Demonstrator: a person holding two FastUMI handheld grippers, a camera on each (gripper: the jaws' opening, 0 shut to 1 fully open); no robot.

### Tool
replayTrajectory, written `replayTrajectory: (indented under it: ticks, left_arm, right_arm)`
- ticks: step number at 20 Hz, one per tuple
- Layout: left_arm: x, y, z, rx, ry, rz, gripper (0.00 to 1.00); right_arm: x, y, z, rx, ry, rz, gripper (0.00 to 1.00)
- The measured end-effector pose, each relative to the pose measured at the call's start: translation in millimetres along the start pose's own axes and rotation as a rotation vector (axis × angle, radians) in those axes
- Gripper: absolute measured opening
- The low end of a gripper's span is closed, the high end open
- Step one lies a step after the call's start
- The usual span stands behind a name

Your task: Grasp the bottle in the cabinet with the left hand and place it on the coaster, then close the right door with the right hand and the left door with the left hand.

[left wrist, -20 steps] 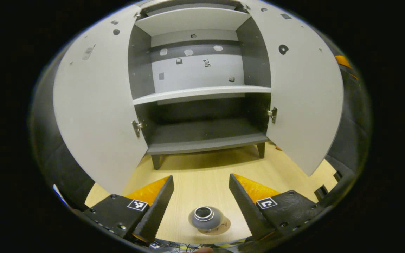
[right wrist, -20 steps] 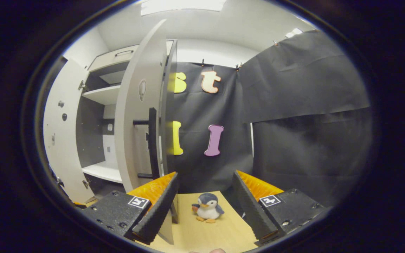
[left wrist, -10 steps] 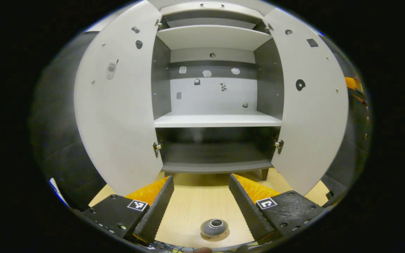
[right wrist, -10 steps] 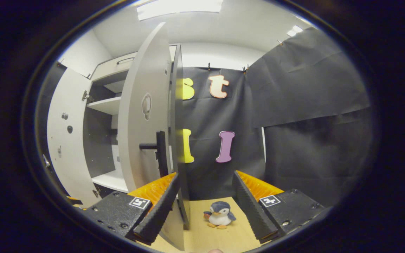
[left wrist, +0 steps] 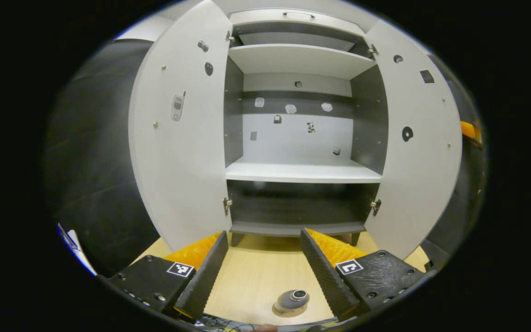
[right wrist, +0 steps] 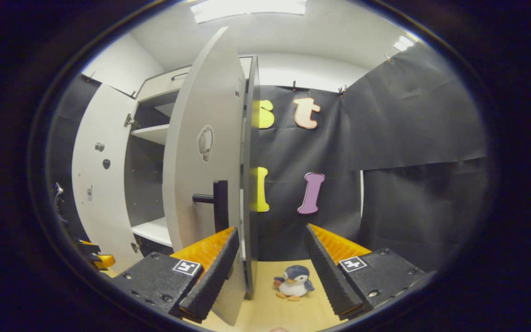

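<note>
Grey bottle [left wrist: 293,299] upright on coaster [left wrist: 280,310], mouth up | both grippers' fingers spread, empty

Grey bottle [left wrist: 293,299] (pale wood table [left wrist: 251,281])

A small plush penguin [right wrist: 294,282] is seen standing upright on the pale wooden tabletop [right wrist: 284,313], near the foot of the black cloth wall [right wrist: 413,152]. The cloth is hung from clips along its upper edge, below a white ceiling in which a bright light panel [right wrist: 249,6] is set. In the left gripper view, a tangle of thin cables [left wrist: 221,323] is seen at the near edge of the tabletop [left wrist: 256,276], and a white and blue item [left wrist: 69,237], too small to identify, is glimpsed at the far left
</note>
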State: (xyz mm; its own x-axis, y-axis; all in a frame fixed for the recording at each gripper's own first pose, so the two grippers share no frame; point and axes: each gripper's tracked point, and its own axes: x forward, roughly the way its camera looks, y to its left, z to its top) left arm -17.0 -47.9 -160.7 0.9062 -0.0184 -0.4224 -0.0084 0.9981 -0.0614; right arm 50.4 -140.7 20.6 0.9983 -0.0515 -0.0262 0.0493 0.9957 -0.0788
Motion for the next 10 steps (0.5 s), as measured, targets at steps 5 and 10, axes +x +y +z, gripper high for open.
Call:
replayTrajectory:
  ticks: [5,10]
  left_arm:
    - [-3,13,-3,-0.004,0.046,0.020,0.98]
    - [-11,21,9,-0.016,0.022,0.016,0.98]
  right_arm:
    - [0,17,-3,0.041,0.041,0.047,0.94]
    - [3,36,-2,0.029,0.039,0.092,0.94]
